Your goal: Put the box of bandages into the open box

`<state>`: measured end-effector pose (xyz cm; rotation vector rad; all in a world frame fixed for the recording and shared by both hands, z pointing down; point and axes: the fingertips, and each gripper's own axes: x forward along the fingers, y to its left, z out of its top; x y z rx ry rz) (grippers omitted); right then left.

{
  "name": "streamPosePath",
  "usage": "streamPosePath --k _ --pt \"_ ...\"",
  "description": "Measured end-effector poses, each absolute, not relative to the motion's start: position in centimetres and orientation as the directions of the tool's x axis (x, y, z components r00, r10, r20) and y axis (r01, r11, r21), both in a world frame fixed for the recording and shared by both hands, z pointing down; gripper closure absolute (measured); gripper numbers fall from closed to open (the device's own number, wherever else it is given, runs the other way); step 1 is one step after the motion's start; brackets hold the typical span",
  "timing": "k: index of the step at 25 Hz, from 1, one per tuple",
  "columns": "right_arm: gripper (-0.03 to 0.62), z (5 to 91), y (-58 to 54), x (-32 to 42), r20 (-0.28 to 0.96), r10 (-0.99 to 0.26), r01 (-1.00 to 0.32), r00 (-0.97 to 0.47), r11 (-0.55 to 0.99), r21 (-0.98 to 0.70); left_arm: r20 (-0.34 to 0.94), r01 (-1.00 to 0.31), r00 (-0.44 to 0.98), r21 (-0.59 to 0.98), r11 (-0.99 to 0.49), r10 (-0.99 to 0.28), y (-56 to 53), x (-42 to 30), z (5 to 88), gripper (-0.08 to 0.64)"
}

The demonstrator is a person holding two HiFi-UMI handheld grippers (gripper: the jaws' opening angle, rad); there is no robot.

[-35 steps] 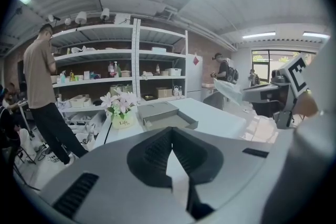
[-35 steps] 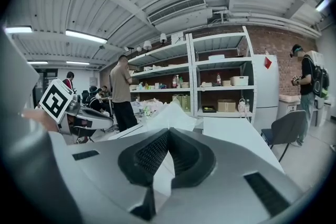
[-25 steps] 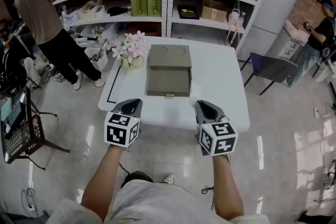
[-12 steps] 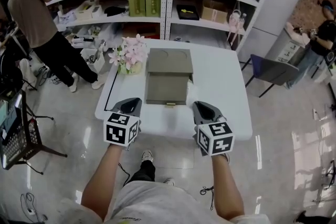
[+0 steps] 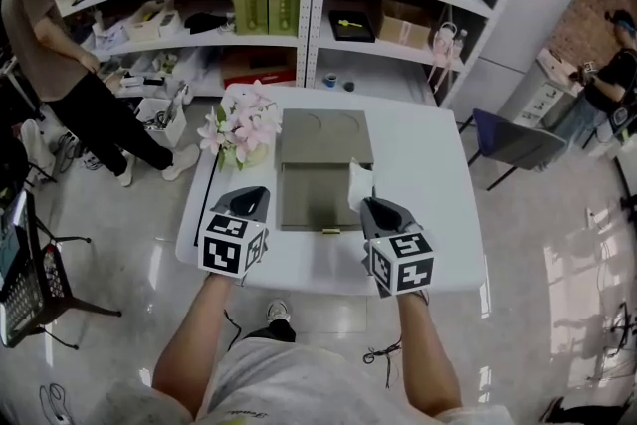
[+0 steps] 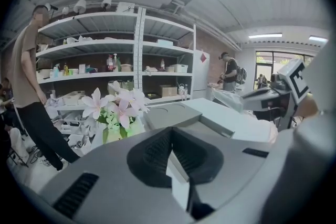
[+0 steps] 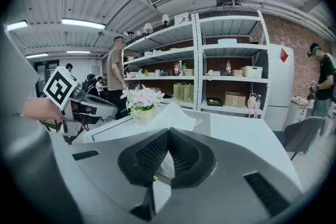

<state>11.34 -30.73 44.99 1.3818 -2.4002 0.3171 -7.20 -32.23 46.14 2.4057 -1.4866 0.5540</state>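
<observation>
The open grey box point(image 5: 317, 199) lies in the middle of the white table point(image 5: 428, 214), its lid point(image 5: 323, 122) folded back toward the shelves. A white item point(image 5: 359, 182), which looks like the box of bandages, rests against the box's right edge. In the right gripper view the white item point(image 7: 173, 113) sits just ahead of the jaws. My left gripper point(image 5: 251, 198) hovers over the table's front left, shut and holding nothing. My right gripper point(image 5: 376, 206) is shut too, just short of the white item. The grey lid point(image 6: 170, 114) shows in the left gripper view.
A vase of pink flowers point(image 5: 239, 126) stands left of the grey box. Stocked shelves point(image 5: 299, 5) rise behind the table. One person point(image 5: 50, 45) stands at the left and another point(image 5: 607, 65) at the far right. A dark chair point(image 5: 510, 140) sits off the table's right side.
The table and grey box have come closer beneath both grippers, which now reach over its front edge. The white item beside the box has come into view.
</observation>
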Motion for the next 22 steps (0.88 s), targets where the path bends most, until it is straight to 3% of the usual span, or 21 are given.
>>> streamPosePath --k 22 --pt "0.586 53.0 -37.5 8.0 0.59 -0.706 -0.865 -0.392 0.501 0.025 0.472 -0.834 0.512 0.072 -0.547 -0.718 -40.6 -7.1 49.5 0.555"
